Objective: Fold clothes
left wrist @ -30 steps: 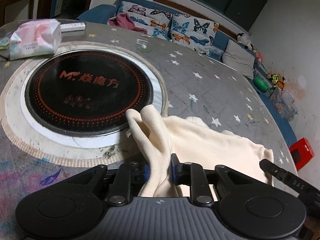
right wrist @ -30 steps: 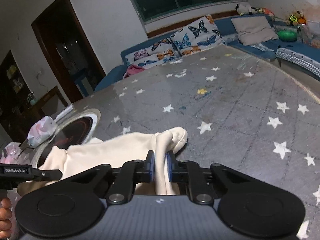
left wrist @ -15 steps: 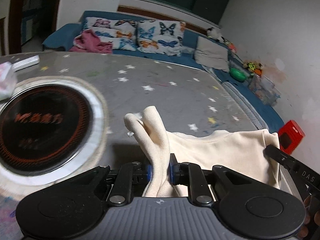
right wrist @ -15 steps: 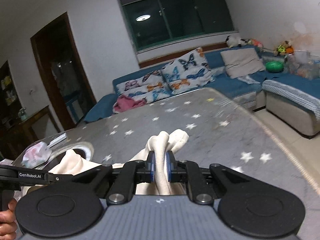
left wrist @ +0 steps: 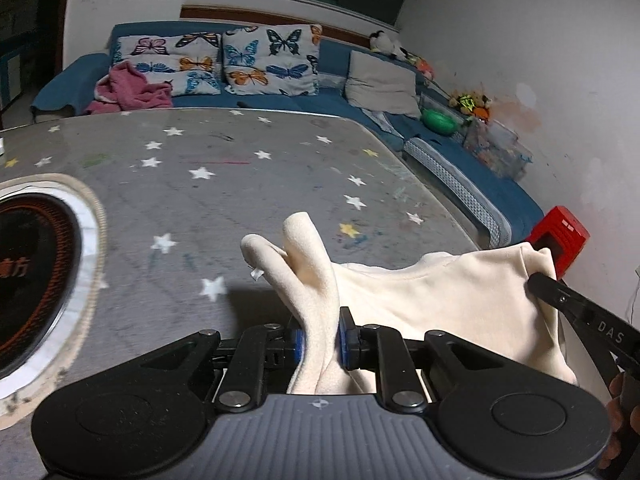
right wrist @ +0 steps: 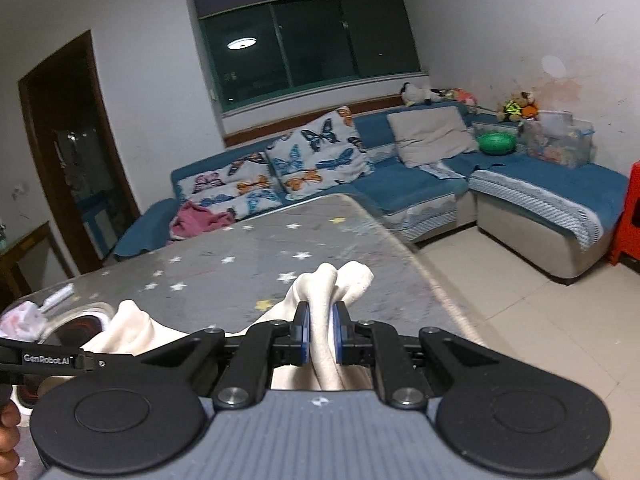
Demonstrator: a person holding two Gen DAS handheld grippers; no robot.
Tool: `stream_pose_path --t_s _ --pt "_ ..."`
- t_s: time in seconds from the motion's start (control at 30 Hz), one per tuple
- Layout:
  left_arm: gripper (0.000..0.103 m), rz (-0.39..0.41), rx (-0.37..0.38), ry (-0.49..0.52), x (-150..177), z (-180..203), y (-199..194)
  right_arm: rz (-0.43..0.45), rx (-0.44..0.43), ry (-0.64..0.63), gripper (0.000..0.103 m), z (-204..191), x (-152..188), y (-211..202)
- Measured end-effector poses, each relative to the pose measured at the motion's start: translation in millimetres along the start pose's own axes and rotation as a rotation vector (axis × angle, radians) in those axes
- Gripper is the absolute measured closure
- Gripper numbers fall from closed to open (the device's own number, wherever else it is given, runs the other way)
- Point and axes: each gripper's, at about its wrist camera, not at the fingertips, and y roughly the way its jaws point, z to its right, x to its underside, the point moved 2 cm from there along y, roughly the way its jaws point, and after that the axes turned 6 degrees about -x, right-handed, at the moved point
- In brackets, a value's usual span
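Facing blue sofa (right wrist: 420, 184) | grey star-print table (left wrist: 248, 176) | tiled floor (right wrist: 520, 320)

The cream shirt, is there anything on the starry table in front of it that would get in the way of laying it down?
Nothing visible does. Both grippers, left and right, pinch the cream shirt, and the starry table ahead looks bare. The black round cooktop sits off to the left.

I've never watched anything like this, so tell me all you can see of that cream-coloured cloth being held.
The cream garment looks soft and fleecy, plain, with a stitched hem along its top edge. It hangs stretched between the left gripper and the right gripper, each shut on a bunched fold that pokes up past the fingers. It is held above the star-patterned table; whether its lower part touches it is hidden.
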Motion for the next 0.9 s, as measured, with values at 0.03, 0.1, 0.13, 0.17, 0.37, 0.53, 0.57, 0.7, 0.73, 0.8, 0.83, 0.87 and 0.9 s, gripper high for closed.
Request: stream_pose_path --t_s 0.03,0.1,0.13,0.17,0.37,0.53,0.57,0.7,0.73,0.8,0.83,0.87,0.9 --pt "0.086 -0.001 0.003 0.006 -0.5 4.1 3.0 -0.001 0.01 0.0 0.093 3.9 -0.6 1.4" --pt "0.086 -0.004 0.014 0.02 -0.9 11.5 7.9 -0.002 0.028 0.006 0.093 10.4 -1.0 3.7" --pt "0.086 -0.007 0.017 0.027 -1.0 15.0 10.2 -0.003 0.035 0.01 0.093 13.3 -0.8 4.6" --pt "0.086 -0.01 0.021 0.037 -0.9 18.5 12.8 -0.004 0.043 0.013 0.093 16.3 -0.6 5.6" --pt "0.085 -0.031 0.014 0.066 3.1 29.4 31.0 -0.035 0.098 0.016 0.093 35.4 5.3 17.4" --pt "0.085 -0.05 0.0 0.077 10.6 24.9 41.0 -0.068 0.121 0.03 0.093 49.9 13.4 27.9" --pt "0.085 -0.057 -0.001 0.076 12.4 23.2 42.8 -0.076 0.124 0.029 0.093 51.6 15.4 29.5" --pt "0.075 -0.069 -0.008 0.076 17.5 16.5 45.6 -0.117 0.132 0.021 0.091 56.2 21.4 38.4" --pt "0.073 -0.069 -0.01 0.077 18.2 14.9 45.2 -0.124 0.137 0.014 0.09 56.3 22.1 40.1" --pt "0.067 -0.07 -0.017 0.083 16.6 12.3 42.1 -0.129 0.149 -0.001 0.088 55.2 22.0 42.2" --pt "0.065 -0.069 -0.02 0.087 15.5 11.0 40.0 -0.12 0.157 -0.009 0.087 54.4 20.4 41.1" --pt "0.063 -0.061 -0.025 0.09 14.3 10.3 37.0 -0.11 0.164 -0.015 0.087 53.8 18.7 39.6" --pt "0.062 -0.053 -0.03 0.092 13.0 9.6 33.9 -0.1 0.161 -0.012 0.087 53.6 15.9 37.1"
